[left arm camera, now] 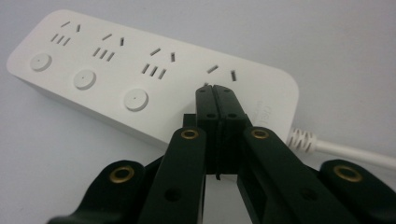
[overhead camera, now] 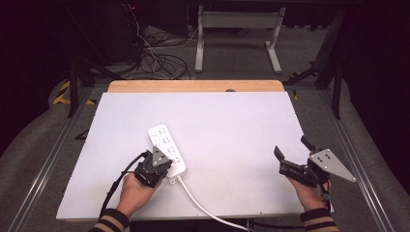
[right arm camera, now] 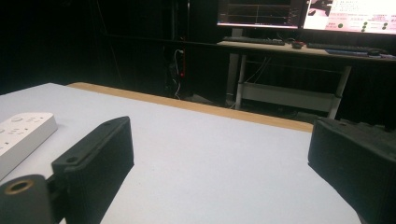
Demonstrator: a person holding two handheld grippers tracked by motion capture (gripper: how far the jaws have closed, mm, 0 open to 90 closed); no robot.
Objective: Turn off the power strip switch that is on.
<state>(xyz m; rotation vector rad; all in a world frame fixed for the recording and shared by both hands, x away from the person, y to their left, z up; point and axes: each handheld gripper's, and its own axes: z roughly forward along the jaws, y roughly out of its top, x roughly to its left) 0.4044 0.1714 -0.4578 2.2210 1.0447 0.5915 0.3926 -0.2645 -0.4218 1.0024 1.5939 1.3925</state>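
A white power strip (overhead camera: 163,137) lies left of centre on the white tabletop (overhead camera: 232,121), and its white cable (overhead camera: 198,200) runs off the near edge. My left gripper (overhead camera: 163,166) hovers at the strip's cable end with its jaws shut and nothing between them. In the left gripper view the closed tips (left arm camera: 215,91) sit over the strip (left arm camera: 116,70) just below the fourth socket, hiding that spot; I cannot tell whether they touch it. Three round buttons show beside the other sockets. My right gripper (overhead camera: 293,149) rests at the near right, open and empty (right arm camera: 224,154).
A wooden strip (overhead camera: 193,86) borders the table's far edge. Beyond it stand a white-framed desk (overhead camera: 237,29) and loose floor cables (overhead camera: 154,58). The right gripper view shows a desk with lit monitors (right arm camera: 299,14) behind the table. Metal rails flank the tabletop.
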